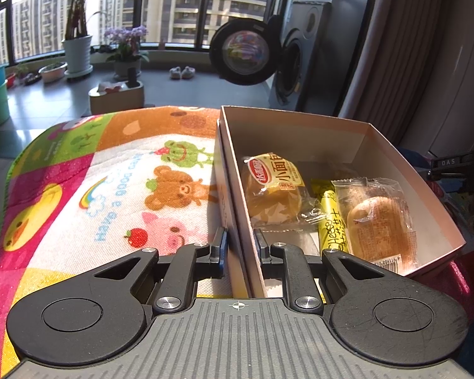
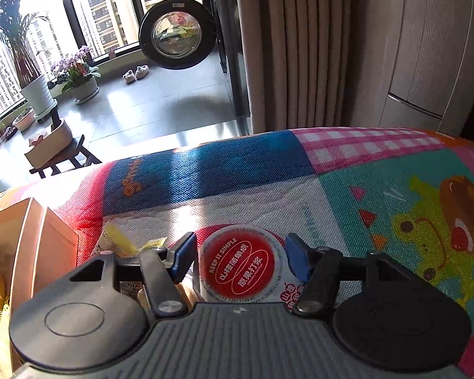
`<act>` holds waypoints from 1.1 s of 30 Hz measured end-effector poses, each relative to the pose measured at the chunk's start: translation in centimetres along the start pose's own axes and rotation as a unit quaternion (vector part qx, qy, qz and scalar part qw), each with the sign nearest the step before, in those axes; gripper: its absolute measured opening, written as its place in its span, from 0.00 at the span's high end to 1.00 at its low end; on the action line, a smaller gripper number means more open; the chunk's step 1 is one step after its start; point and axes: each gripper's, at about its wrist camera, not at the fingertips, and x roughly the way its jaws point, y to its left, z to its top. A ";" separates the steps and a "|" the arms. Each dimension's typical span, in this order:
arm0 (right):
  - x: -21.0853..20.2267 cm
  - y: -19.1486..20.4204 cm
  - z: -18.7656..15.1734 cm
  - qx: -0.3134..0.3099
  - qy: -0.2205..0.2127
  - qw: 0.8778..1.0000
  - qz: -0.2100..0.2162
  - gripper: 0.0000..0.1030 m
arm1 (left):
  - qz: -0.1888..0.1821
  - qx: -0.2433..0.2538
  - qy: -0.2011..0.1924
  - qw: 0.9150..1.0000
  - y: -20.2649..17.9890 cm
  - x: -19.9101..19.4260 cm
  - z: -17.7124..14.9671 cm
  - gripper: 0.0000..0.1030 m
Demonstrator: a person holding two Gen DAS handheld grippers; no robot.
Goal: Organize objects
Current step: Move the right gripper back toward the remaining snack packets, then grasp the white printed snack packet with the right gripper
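two grippers work here: the left gripper (image 1: 240,246) pinches the cardboard box (image 1: 300,126) wall, steadying it; the right gripper (image 2: 240,257) has fingers wide around the red-lidded hawthorn cup (image 2: 241,267) on the counter right of the box. rigid, light, perhaps slippery; grip its sides below the lid.

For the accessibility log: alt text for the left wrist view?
The left tongs clamp the near side wall of an open cardboard box holding wrapped buns and a yellow snack, on a cartoon-animal mat.
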 end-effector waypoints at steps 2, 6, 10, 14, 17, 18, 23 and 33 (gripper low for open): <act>-0.7 -1.2 -0.4 0.016 0.006 1.000 -0.007 0.42 | 0.001 0.000 0.000 1.000 0.0 0.0 0.0 0.82; -2.7 -3.2 -2.3 0.027 0.020 0.999 -0.024 0.42 | -0.002 -0.003 -0.001 1.000 0.2 0.0 0.0 0.82; -5.3 -4.6 -5.2 0.048 0.034 0.998 -0.019 0.41 | -0.003 -0.004 -0.001 1.000 0.2 -0.1 0.0 0.82; -7.6 -6.2 -7.6 0.097 0.038 0.994 0.031 0.36 | -0.004 -0.004 0.000 1.000 0.3 -0.1 -0.1 0.82; -9.0 -6.9 -9.2 0.131 0.036 0.989 0.061 0.35 | -0.004 -0.004 0.000 1.000 0.2 -0.1 -0.1 0.82; -9.3 -6.9 -9.7 0.136 0.036 0.988 0.070 0.35 | -0.004 -0.004 0.000 1.000 0.2 -0.1 -0.1 0.82; -10.9 -3.9 -11.0 0.065 0.028 0.995 0.077 0.35 | -0.003 -0.004 0.000 1.000 0.2 -0.1 -0.1 0.82; -8.8 2.9 -4.1 0.013 -0.036 0.992 0.117 0.29 | -0.001 -0.002 0.000 1.000 0.0 -0.1 -0.1 0.82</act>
